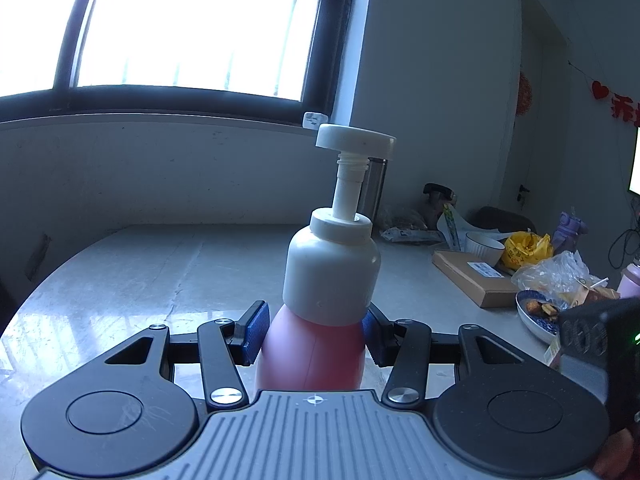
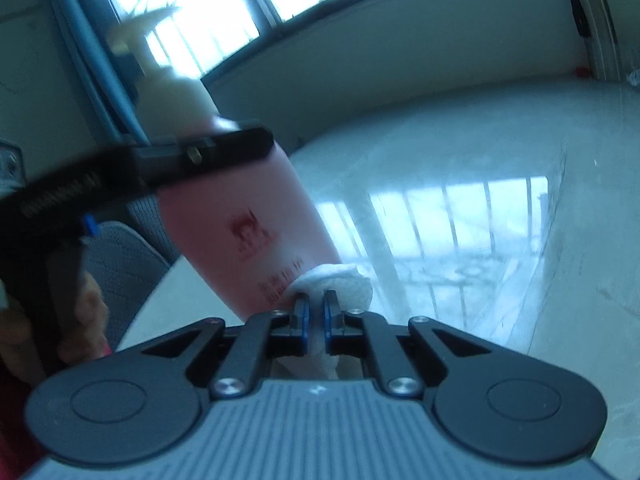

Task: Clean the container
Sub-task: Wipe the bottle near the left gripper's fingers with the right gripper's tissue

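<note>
We've got the left claw (image 1: 314,334) clamped on the pink pump bottle (image 1: 312,356), just under its white cap, up off the bench (image 1: 160,272). Right claw (image 2: 316,312) pinches a white wipe (image 2: 340,284) that's touching the bottle's lower side.

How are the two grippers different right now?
The left gripper is spread wider, clamped on the pink bottle; the right gripper is nearly closed on a white cloth. The left one grips the bottle near the top; the right presses the cloth low on the bottle's side. Both have blue pads and black arms.
</note>
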